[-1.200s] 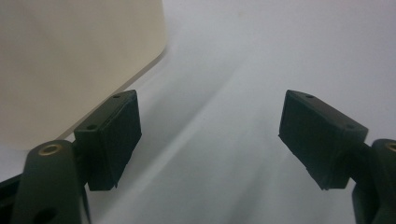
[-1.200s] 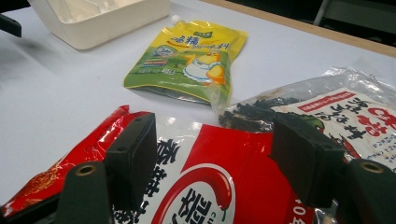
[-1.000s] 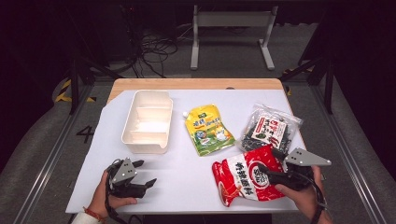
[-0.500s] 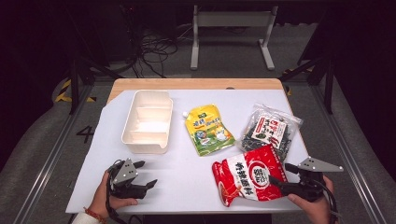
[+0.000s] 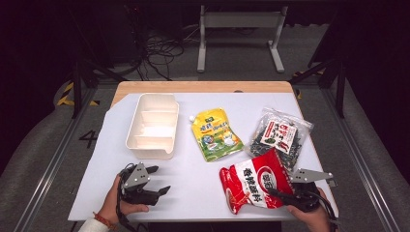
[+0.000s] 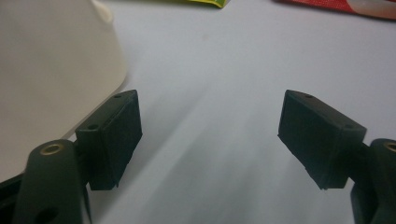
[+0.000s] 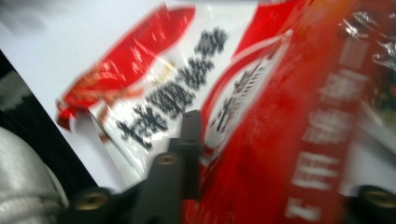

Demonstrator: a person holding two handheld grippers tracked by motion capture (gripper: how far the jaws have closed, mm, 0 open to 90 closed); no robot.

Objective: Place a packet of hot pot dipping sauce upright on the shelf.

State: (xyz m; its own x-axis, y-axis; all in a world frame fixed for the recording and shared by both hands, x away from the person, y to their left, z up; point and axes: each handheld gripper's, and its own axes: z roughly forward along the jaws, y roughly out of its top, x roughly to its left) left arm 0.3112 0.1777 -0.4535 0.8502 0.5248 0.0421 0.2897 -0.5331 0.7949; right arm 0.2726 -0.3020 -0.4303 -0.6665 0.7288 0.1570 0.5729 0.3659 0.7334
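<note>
The red snack packet [image 5: 255, 186] lies near the desk's [image 5: 193, 188] front right corner. The right gripper [image 5: 280, 195] has just closed, pinching its edge. The left gripper [image 5: 159, 181], jaws wide with nothing between, rests by the front left corner beside the white 3-compartment tray [image 5: 151, 124].

— What's my right gripper [image 5: 278, 192] on?
— Its jaws have just been closing on the red packet [image 5: 254, 186]'s edge, I think. My left gripper [image 5: 157, 181] rests open near the white tray [image 5: 151, 145].
</note>
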